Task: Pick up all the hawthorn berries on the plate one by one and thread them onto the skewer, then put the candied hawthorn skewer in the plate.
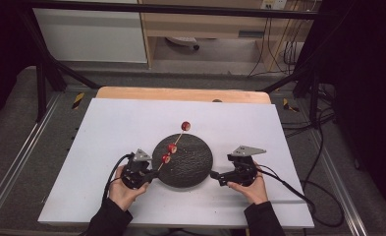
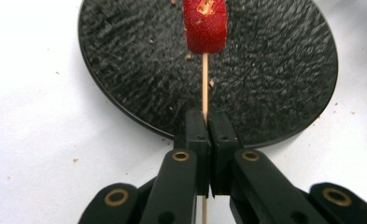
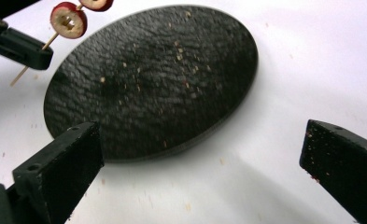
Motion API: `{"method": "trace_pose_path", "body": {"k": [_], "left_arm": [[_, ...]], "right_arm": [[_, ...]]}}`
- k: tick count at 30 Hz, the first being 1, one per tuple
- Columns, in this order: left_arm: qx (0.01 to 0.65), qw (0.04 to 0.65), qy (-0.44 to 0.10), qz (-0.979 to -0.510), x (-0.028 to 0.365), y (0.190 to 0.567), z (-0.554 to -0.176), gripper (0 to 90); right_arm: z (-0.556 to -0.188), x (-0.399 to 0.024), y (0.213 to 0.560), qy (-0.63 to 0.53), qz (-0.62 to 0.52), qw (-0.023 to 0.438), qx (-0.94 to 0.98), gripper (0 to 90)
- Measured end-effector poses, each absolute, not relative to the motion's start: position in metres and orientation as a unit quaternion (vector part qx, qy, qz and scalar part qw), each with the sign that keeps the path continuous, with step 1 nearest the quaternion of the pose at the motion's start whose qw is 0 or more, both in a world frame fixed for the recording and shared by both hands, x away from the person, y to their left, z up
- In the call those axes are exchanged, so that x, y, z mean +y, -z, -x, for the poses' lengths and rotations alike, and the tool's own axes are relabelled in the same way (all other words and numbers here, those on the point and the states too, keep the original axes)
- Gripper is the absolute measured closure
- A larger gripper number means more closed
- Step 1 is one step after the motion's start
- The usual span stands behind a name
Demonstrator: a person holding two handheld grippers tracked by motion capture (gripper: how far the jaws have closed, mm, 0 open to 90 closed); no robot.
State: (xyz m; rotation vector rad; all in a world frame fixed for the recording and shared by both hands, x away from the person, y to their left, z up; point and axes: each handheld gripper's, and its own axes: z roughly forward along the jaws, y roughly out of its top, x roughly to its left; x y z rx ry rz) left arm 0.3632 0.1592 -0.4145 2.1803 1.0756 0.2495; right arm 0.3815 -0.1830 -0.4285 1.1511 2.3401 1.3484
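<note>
A thin wooden skewer [image 1: 177,140] carries three red fruit slices and slants up over the left part of a round black plate [image 1: 193,169]. My left gripper [image 1: 153,173] is shut on the skewer's lower end at the plate's left edge. In the left gripper view the jaws [image 2: 208,119] pinch the stick [image 2: 204,84] below the nearest red slice [image 2: 205,25]. My right gripper [image 1: 215,176] stands open at the plate's right edge, nothing between its jaws. In the right gripper view its jaws [image 3: 202,140] stand wide before the plate [image 3: 162,79], with the skewered slices [image 3: 68,20] at top left.
The plate lies on a white board [image 1: 107,128] over a wooden table top [image 1: 180,93]. Small crumbs speckle the plate [image 2: 274,70] and the board around it. Cables trail from both grippers toward the front edge. Black frame posts stand at the far corners.
</note>
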Motion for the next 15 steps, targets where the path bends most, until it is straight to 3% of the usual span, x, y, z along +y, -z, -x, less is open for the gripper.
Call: {"method": "trace_pose_path", "body": {"k": [15], "left_arm": [[0.415, 0.274, -0.067, -0.865, 0.148, 0.414, -0.368, 88.4]], "right_arm": [[-0.365, -0.222, 0.439, -0.445, -0.401, 0.108, 0.793, 0.7]]}}
